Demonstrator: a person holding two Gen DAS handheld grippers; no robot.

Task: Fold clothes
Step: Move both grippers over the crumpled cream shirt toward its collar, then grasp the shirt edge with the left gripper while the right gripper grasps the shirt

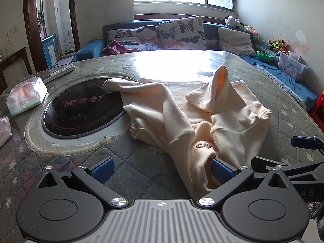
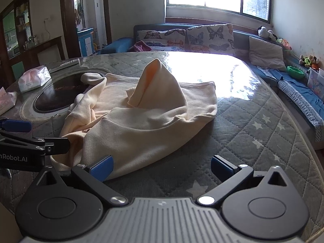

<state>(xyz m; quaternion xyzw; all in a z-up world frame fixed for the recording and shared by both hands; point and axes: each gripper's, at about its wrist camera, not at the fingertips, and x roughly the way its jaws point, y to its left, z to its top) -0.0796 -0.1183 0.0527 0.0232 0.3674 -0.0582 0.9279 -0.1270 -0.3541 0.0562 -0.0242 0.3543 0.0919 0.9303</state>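
Now cream garment (image 2: 141, 119) crumpled on quilted table (image 2: 253, 125), one fold peaked.

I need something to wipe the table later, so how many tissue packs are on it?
2. One tissue pack lies left of the round black cooktop; a second pack sits at the left frame edge, mostly cut off. More may lie outside view.

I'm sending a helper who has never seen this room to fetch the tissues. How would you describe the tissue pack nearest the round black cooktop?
Start at the big quilted, star-patterned table, then find the round black cooktop set into it. Just left of the cooktop's rim lies the tissue pack. It is a soft white and pink plastic-wrapped block with a small label, unlike the crumpled cream garment on the cooktop's other side.
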